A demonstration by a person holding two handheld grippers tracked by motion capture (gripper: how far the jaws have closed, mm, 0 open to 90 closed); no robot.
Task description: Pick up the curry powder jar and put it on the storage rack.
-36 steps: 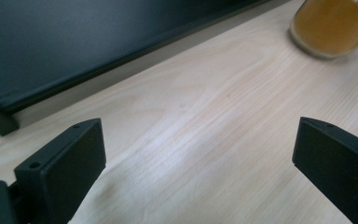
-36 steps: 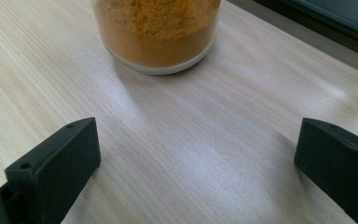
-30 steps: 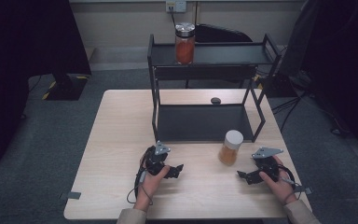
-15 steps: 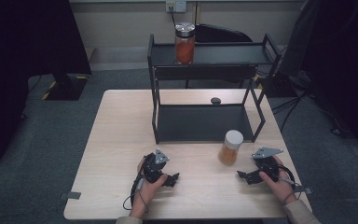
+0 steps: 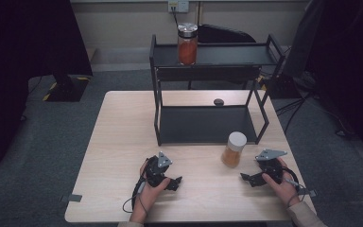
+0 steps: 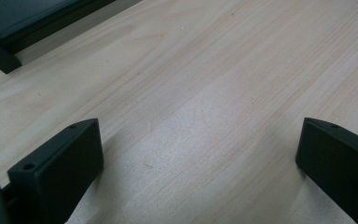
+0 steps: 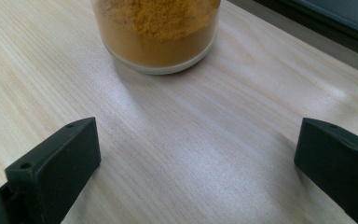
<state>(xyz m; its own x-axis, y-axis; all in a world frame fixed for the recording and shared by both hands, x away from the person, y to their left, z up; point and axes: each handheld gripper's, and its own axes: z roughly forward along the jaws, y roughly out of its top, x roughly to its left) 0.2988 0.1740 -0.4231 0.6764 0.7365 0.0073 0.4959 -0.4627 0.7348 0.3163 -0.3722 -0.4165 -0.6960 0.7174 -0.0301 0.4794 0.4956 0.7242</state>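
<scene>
While both grippers rest on the table [image 5: 123,137], right gripper [image 5: 246,178] and left gripper [image 5: 176,181] jaws stand spread, empty, near the spice jar [image 5: 234,149].

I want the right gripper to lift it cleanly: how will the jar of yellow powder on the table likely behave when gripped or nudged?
The jar looks rigid with smooth clear walls, so it may slip in the right gripper, whose jaws stand open. Standing upright and taller than wide, it could tip if pushed near its white lid. It appears nearly full of powder, so probably fairly heavy for its size.

Right gripper [image 7: 196,154] jaws wide apart over table [image 7: 51,70]; yellow-powder jar [image 7: 157,32] ahead, untouched.
</scene>
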